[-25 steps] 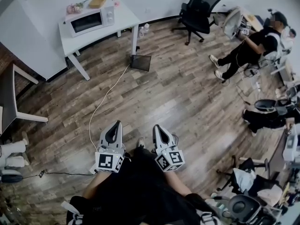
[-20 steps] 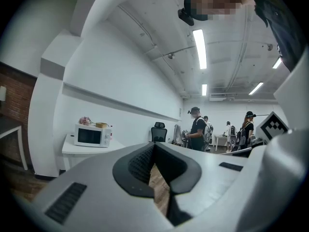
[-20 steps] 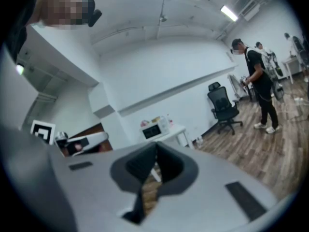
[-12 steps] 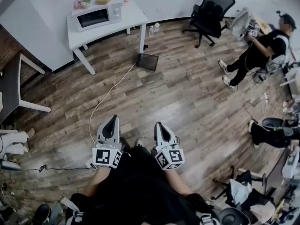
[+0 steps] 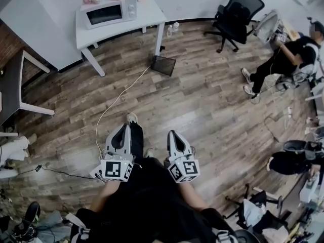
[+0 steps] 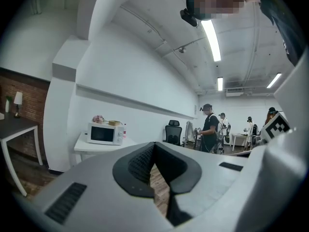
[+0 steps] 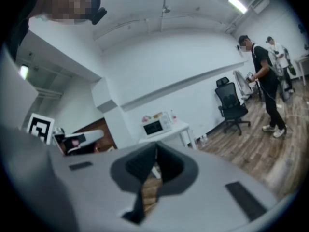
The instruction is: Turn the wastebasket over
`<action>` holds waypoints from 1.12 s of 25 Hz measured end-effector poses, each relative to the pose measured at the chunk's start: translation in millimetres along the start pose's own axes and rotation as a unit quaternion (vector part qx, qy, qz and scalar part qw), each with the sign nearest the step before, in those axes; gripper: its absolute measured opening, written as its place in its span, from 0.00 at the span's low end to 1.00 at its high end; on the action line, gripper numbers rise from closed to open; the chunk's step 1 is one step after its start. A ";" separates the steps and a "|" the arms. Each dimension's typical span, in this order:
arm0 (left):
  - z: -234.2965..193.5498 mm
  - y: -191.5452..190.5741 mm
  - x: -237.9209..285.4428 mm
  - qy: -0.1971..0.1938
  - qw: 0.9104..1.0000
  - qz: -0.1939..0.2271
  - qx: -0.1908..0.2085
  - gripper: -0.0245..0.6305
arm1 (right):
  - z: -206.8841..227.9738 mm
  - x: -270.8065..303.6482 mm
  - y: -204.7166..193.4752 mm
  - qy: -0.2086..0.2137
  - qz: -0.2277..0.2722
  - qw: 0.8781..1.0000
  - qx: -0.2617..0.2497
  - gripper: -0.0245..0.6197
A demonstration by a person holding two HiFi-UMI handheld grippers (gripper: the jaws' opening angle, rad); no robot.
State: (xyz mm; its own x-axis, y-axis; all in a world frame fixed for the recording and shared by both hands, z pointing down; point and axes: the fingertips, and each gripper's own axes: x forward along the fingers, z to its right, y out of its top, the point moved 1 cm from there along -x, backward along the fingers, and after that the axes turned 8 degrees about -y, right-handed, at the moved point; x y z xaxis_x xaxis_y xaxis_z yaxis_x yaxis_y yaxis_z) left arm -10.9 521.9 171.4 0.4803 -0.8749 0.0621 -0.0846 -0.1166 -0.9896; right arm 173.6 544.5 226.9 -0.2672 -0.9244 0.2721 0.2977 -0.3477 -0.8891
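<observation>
No wastebasket can be told for certain. A dark square thing point(image 5: 164, 65) lies on the wooden floor beside the white table's leg, far ahead of both grippers; I cannot tell what it is. My left gripper point(image 5: 124, 129) point(image 6: 154, 146) and right gripper point(image 5: 172, 134) point(image 7: 155, 149) are held side by side at waist height, pointing forward. Both are shut with nothing between the jaws. A leg with a light shoe point(image 5: 132, 118) steps out between them.
A white table point(image 5: 147, 19) with a microwave point(image 5: 109, 13) stands against the far wall. A white cable point(image 5: 114, 108) runs across the floor. A black office chair point(image 5: 238, 9) and a seated person point(image 5: 283, 54) are at right, a dark table point(image 5: 15, 85) at left.
The room has slid to the right in the head view as I walk. A leg has stepped forward between the grippers. Both grippers stay shut and side by side.
</observation>
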 end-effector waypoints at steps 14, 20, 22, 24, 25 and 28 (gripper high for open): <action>-98.5 3.4 134.1 -0.022 0.999 -0.009 -0.031 0.09 | -3.4 155.3 42.5 -0.009 -0.012 1.000 -0.002 0.09; -158.8 10.3 195.2 -0.046 0.998 -0.012 -0.042 0.09 | -31.5 239.0 66.7 -0.001 -0.015 1.000 0.000 0.09; -172.8 14.6 214.5 -0.057 0.997 -0.014 -0.039 0.09 | -38.6 260.8 78.9 -0.001 -0.012 1.000 -0.006 0.09; -185.5 18.2 230.9 -0.063 0.997 -0.021 -0.046 0.09 | -41.9 279.8 90.0 -0.005 -0.009 1.000 -0.010 0.09; -193.3 19.5 238.7 -0.065 0.997 -0.023 -0.046 0.09 | -43.2 290.0 94.2 -0.006 -0.007 1.000 -0.009 0.09; -217.6 25.7 258.9 -0.062 0.997 -0.014 -0.050 0.09 | -46.0 319.6 99.9 -0.007 -0.004 1.000 -0.006 0.09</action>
State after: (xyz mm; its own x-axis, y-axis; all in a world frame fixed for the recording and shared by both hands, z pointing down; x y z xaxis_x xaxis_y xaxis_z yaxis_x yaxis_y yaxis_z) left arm -78.6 190.1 190.3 0.5878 -0.8062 0.0671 -0.1532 -0.1924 -0.9693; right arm 75.8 221.5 208.2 -0.2567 -0.9235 0.2850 0.2849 -0.3541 -0.8907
